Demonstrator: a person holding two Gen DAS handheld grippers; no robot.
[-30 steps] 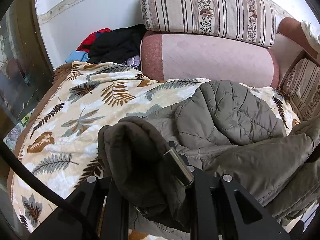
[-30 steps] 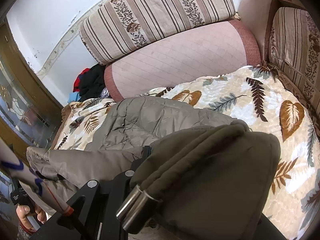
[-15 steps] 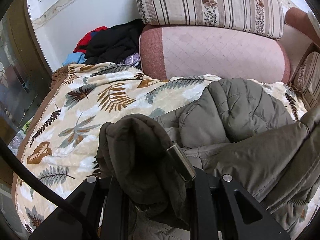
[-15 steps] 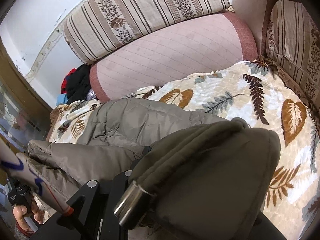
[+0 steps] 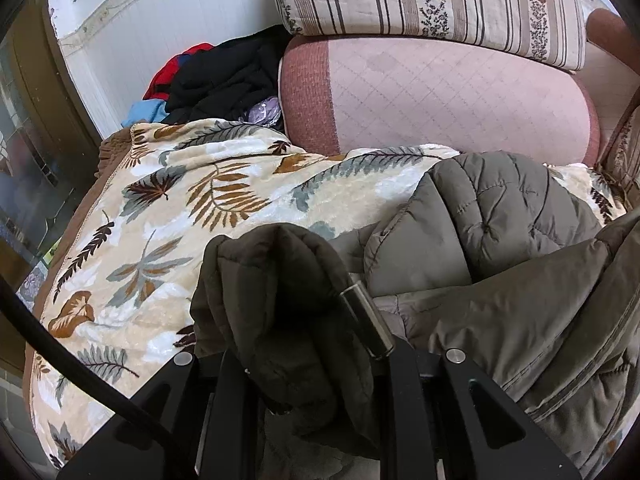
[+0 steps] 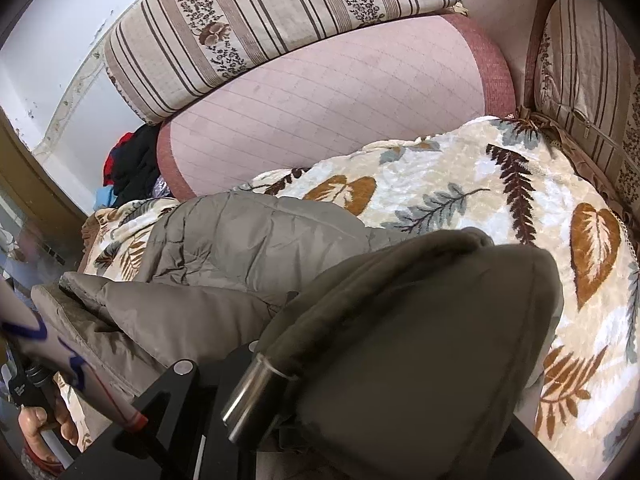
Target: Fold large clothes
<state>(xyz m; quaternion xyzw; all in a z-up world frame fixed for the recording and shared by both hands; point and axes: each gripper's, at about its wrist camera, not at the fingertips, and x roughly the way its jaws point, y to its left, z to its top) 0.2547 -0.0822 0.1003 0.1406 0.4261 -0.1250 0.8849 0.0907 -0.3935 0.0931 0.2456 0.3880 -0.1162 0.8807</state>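
A padded olive coat (image 5: 500,232) lies across a leaf-print blanket (image 5: 168,208) on a sofa, mid-fold, with each claw clamped on a bunched part of it. The left claw (image 5: 304,320) pinches a dark, thick wad of the coat between its fingers, held above the blanket near the front edge; the right claw (image 6: 320,360) grips a broad rolled fold that fills the lower half of its view. The coat's quilted body rests in the middle of the seat, just short of the pink bolster (image 5: 440,88), while a lighter panel drapes from the held ends toward the front. Judging from how it lies, the fold is only begun: the gripped ends are raised and not yet laid over the body, and the flattening and any further folds appear to remain. Open blanket shows to the left of the coat in the left view and to the right of it in the right view, giving room to set the ends down. The bolster and a striped cushion (image 5: 420,4) close off the back, a side cushion (image 6: 592,80) bounds the right, and a pile of dark and red clothes (image 5: 224,76) sits at the far left corner. A hand (image 6: 44,428) on the other tool's handle shows at the right view's lower left.
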